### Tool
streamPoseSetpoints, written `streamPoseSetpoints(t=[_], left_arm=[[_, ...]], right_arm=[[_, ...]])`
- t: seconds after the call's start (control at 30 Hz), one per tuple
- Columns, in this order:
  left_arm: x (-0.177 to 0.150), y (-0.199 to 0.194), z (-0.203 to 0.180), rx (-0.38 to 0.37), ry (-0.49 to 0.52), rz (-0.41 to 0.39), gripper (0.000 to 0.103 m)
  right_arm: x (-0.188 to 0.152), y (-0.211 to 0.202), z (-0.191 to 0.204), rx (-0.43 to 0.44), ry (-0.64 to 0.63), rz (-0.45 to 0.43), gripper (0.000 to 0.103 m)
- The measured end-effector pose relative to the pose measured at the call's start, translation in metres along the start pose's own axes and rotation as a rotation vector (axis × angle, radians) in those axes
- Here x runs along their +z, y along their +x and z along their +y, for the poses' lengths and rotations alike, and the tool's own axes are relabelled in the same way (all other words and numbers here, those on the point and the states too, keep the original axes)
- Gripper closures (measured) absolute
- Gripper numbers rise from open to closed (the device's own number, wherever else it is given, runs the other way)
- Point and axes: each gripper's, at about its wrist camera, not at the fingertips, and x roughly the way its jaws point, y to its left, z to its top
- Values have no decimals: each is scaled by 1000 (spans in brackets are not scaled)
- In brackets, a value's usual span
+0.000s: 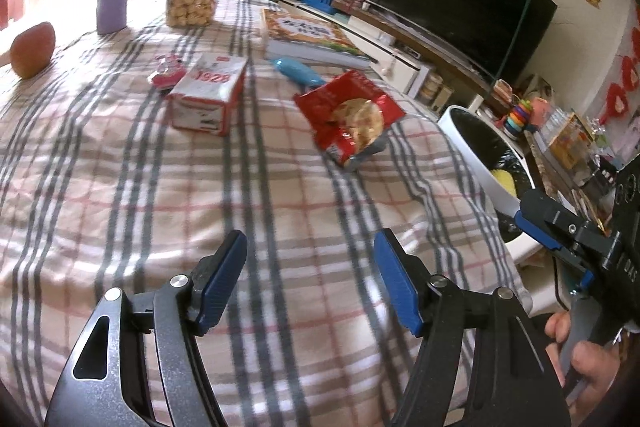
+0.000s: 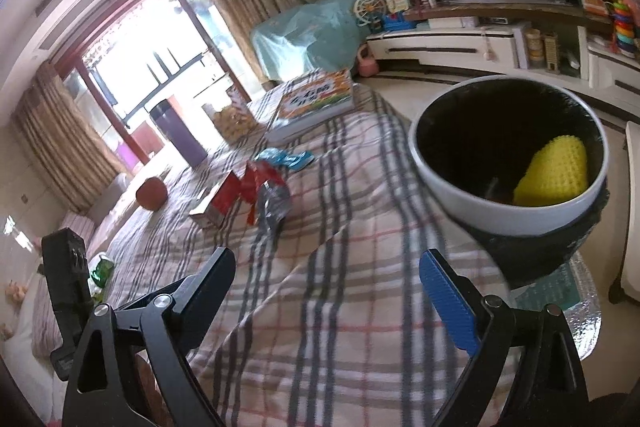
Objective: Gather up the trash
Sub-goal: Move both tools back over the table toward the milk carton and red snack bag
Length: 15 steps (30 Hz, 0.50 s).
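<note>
Spanning most of both views: pink, grey and white plaid cloth (image 1: 200,179) over the counter, rumpled, liable to snag a low pad and drag everything on it.
White round bin with black liner (image 2: 508,155), off the counter's right edge, yellow knobbly item already inside; tipping likely if knocked.
White-and-red cardboard carton marked 1928 (image 1: 208,93), mid-counter, near the wrapper; easily mistaken for trash.
Torn red foil snack wrapper (image 1: 348,111), trash, lying mid-counter with a round cracker on it; crumbs spilling if lifted flat, foil slipping from a shallow pinch.
Left tool (image 1: 310,277): spread, empty, well short.
Right tool (image 2: 328,291): spread wide, empty.
</note>
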Motion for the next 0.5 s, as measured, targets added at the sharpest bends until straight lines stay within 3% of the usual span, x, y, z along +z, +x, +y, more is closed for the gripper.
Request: streamPoseSetpoints(t=[0.5], left_arm=[[3,-3,23,67,-14,-7,31]], right_arm=[[-11,26,22,24,-35,51,9]])
